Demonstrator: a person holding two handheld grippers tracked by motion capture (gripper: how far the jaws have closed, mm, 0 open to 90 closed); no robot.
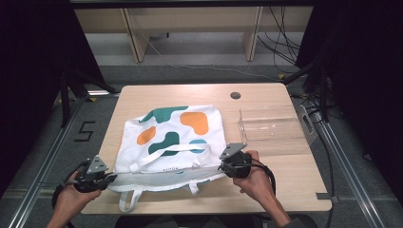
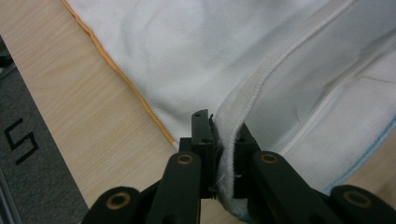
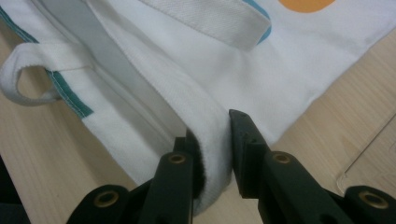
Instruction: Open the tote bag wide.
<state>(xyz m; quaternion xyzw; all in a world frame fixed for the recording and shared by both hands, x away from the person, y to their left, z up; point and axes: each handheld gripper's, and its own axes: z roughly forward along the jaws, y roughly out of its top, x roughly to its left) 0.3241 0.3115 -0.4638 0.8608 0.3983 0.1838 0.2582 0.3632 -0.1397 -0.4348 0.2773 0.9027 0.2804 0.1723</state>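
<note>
Beside tote bag (image 1: 176, 142): clear plastic tray (image 1: 273, 128), right; table (image 1: 285, 180) beneath.

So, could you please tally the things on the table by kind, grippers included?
Tote bag: 1
Clear plastic tray: 1
Grippers: 2, the left gripper and the right gripper, each clamped on the bag's top hem
Total: 4

Black two-jaw tool (image 2: 219, 154), brass-coloured pivot screws, grey triangular top plate, black cable
</note>
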